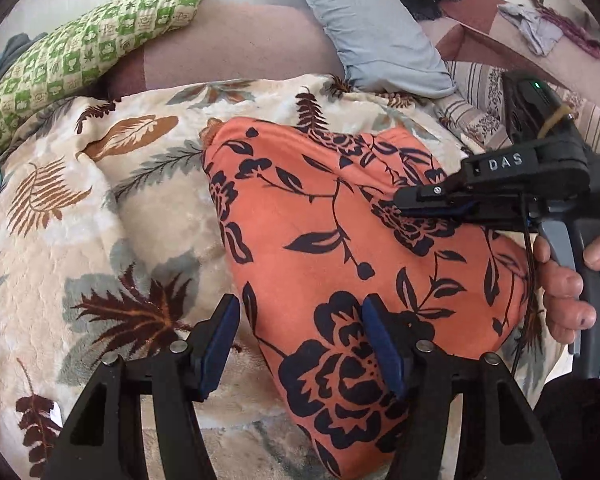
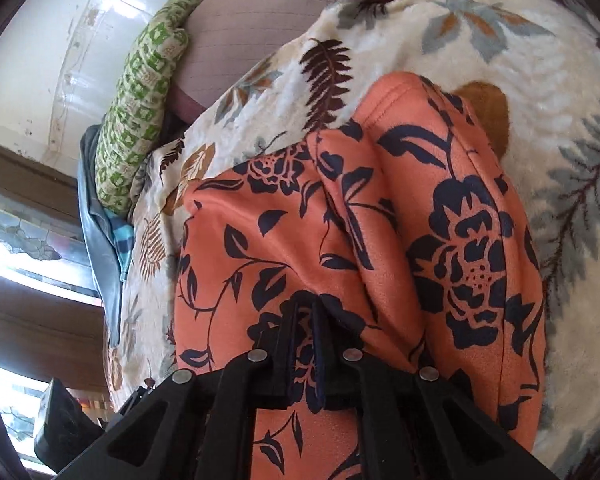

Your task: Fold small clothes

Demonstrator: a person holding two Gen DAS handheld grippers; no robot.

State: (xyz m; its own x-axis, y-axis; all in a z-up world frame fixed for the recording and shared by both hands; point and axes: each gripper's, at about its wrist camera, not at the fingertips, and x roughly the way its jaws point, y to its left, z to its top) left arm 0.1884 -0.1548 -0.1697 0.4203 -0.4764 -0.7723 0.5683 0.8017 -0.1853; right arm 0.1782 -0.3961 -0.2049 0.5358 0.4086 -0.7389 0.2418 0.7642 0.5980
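Pinching the orange floral garment (image 2: 340,240), the right gripper (image 2: 308,320) was seen pressed together.
The left gripper (image 1: 300,344) was held spread (cloth edge between its fingers, ungripped) over the leaf-print blanket (image 1: 100,200).

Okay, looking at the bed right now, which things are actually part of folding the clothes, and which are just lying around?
Part of the job:
- orange floral garment
- left gripper, open at its edge
- right gripper, shut on the garment

Just lying about:
- leaf-print blanket underneath
- green checked pillow
- grey pillow
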